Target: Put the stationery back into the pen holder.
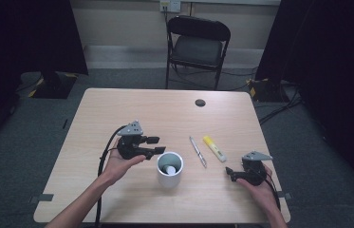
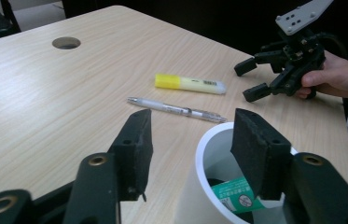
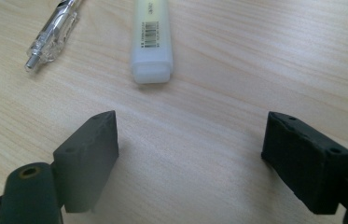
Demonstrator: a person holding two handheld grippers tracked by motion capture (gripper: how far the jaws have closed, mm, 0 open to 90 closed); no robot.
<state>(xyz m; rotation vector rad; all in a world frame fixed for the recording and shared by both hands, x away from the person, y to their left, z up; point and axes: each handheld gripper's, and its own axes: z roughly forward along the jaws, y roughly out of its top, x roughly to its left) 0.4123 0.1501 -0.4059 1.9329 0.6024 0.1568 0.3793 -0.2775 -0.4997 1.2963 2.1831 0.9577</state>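
Observation:
A white cup stands near the table's front middle, with a green-labelled item lying inside it. My left gripper hovers just left of the cup, open, its jaws straddling the cup's rim with nothing pressed between them. A clear pen and a yellow-capped highlighter lie side by side to the right of the cup. My right gripper rests low at the front right, open and empty, pointing toward the highlighter and the pen.
The wooden table has a round cable hole near its far edge. A black folding chair stands beyond the table. Dark curtains hang at both sides of the room.

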